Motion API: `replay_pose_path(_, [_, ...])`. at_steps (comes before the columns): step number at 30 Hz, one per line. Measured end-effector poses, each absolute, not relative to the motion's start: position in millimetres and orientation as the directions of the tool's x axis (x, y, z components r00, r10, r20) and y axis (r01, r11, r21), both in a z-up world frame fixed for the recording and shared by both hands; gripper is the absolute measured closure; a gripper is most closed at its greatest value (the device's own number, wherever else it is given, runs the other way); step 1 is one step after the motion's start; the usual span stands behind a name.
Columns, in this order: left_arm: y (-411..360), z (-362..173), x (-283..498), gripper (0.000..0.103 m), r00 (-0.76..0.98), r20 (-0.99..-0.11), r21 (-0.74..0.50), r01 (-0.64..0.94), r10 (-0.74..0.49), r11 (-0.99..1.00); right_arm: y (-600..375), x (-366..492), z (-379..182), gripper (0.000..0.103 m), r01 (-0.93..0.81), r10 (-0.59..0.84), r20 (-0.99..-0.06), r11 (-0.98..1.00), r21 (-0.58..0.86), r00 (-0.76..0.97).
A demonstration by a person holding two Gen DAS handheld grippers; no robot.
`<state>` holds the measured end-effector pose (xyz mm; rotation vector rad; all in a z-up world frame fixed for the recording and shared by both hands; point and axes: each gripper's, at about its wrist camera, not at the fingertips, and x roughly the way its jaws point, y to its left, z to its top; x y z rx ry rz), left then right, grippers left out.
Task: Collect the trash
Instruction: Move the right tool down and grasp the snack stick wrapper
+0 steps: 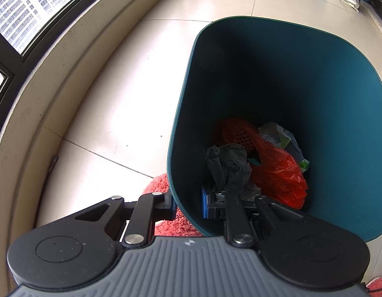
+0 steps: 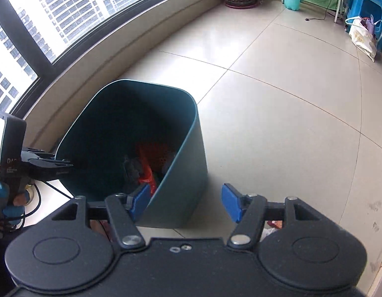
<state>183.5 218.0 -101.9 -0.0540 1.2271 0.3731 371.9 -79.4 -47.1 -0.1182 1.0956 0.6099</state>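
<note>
The bin (image 1: 277,79) is pinched at its near wall, lower centre, by the left gripper (image 1: 188,205); slippage could spill the trash (image 1: 277,170). The right gripper (image 2: 186,203) is spread, nothing between.

Only one marking partly legible: white capitals "DA", cut off after the second letter, on the black housing (image 2: 11,162) of the left gripper (image 2: 63,167), near left, beside the teal bin (image 2: 176,173). Just below those capitals, two short lines of small white print, too fine to read. More tiny pale print on the side of the same gripper's finger (image 2: 59,172), also illegible. On the white bag (image 2: 361,38) at the far right, faint yellowish lettering, too blurred to make out.
</note>
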Motion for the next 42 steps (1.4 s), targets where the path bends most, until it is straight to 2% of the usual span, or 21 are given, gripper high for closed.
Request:
replay_pose_path(3, [217, -103, 184, 0.085, 0.282, -0.925, 0.166, -0.306, 0.256, 0.938, -107, 375, -70, 0.038, -0.452, 0.370, -0.877, 0.867, 0.209, 0.305])
replay_pose_path(7, [215, -103, 184, 0.086, 0.281, -0.924, 0.170, -0.305, 0.259, 0.937, -136, 381, -123, 0.028, -0.356, 0.335, -0.909, 0.904, 0.237, 0.247])
replay_pose_path(15, [210, -105, 184, 0.086, 0.277, -0.918, 0.200, -0.293, 0.283, 0.935, -163, 384, -237, 0.029, -0.163, 0.254, -0.955, 0.959, 0.230, 0.150])
replay_pose_path(22, [209, -108, 185, 0.086, 0.272, -0.923, 0.189, -0.297, 0.273, 0.936, -176, 381, -289, 0.035, -0.016, 0.224, -0.969, 0.975, 0.224, 0.106])
replay_pose_path(27, [209, -109, 185, 0.086, 0.267, -0.925, 0.191, -0.292, 0.272, 0.937, -166, 386, -313, 0.044, 0.034, 0.190, -0.977, 0.980, 0.194, 0.093])
replay_pose_path(32, [215, -108, 186, 0.086, 0.265, -0.930, 0.172, -0.294, 0.253, 0.940, -159, 388, -329, 0.054, 0.061, 0.128, -0.988, 0.989, 0.133, 0.088])
replay_pose_path(42, [217, -110, 186, 0.086, 0.262, -0.934, 0.165, -0.290, 0.244, 0.943, -153, 396, -350, 0.062, 0.119, 0.083, -0.994, 0.989, 0.091, 0.072])
